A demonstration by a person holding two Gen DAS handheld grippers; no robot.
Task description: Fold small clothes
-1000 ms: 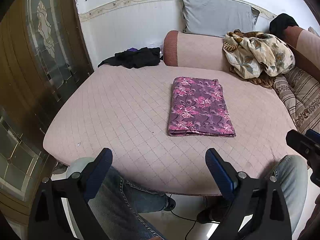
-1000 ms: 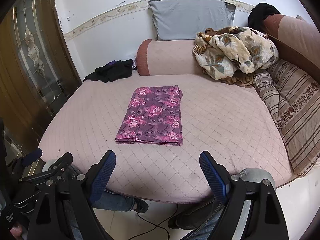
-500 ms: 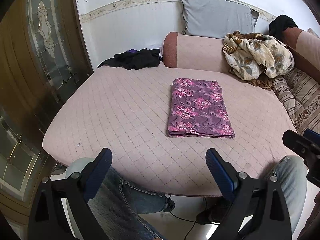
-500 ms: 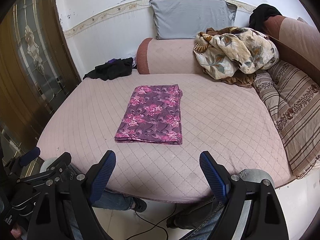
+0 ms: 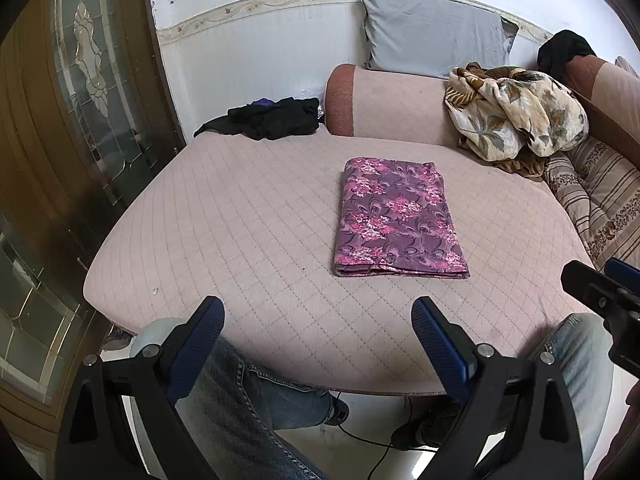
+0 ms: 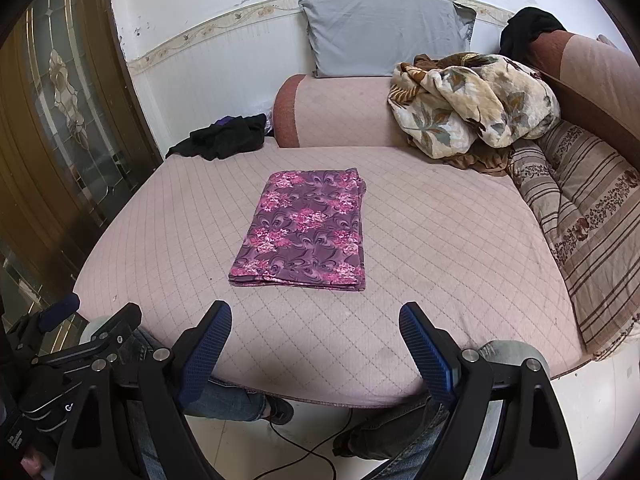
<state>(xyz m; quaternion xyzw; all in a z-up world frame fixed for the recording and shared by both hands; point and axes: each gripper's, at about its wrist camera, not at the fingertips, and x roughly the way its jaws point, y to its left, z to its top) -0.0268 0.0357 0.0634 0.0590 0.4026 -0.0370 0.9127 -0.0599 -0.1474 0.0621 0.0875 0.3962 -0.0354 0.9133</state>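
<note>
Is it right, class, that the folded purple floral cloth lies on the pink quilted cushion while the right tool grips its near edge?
No. The right tool is open and holds nothing, short of the purple floral cloth, as the right wrist view shows. The cloth does lie folded on the pink quilted cushion.

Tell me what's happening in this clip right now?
A seated person in jeans holds a claw in each hand at the near edge of a pink quilted sofa cushion. The left claw and right claw are both open and empty. The purple floral garment lies folded into a neat rectangle in the middle of the cushion, touched by neither claw.
</note>
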